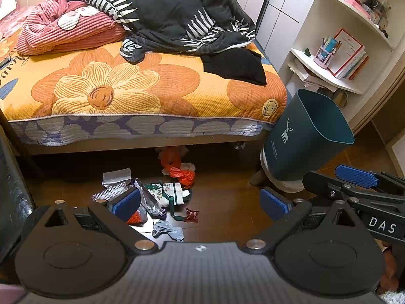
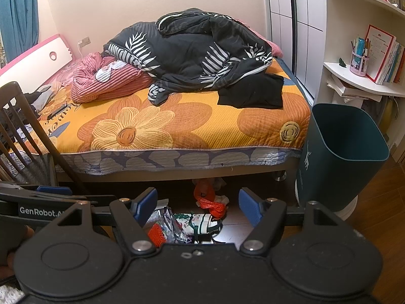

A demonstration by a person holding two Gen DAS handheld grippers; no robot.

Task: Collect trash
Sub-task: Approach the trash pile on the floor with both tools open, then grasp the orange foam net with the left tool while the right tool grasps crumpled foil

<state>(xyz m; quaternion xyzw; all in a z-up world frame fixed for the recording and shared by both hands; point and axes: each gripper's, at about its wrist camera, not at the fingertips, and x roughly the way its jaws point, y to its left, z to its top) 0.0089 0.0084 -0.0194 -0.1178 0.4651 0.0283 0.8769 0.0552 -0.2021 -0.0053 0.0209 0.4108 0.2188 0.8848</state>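
Trash [image 1: 162,197] litters the floor [image 1: 227,202], lower centre; bin [image 1: 303,136] at right.
Light, crinkly wrappers: pinch a loose edge; both grippers [image 1: 200,202] [image 2: 198,206] have jaws wide open, empty.

Warm indoor light, fisheye-bent edges

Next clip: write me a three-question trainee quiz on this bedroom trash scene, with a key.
1. True or false: the left gripper holds a wrapper.
2. Where does the bin stand? A) on the bed B) on the floor at the bed's right corner C) under the bed
3. Fill in: the orange bag lies partly under the ____.

Key: 1 false, both the left and the right gripper are open and empty; 2 B; 3 bed.
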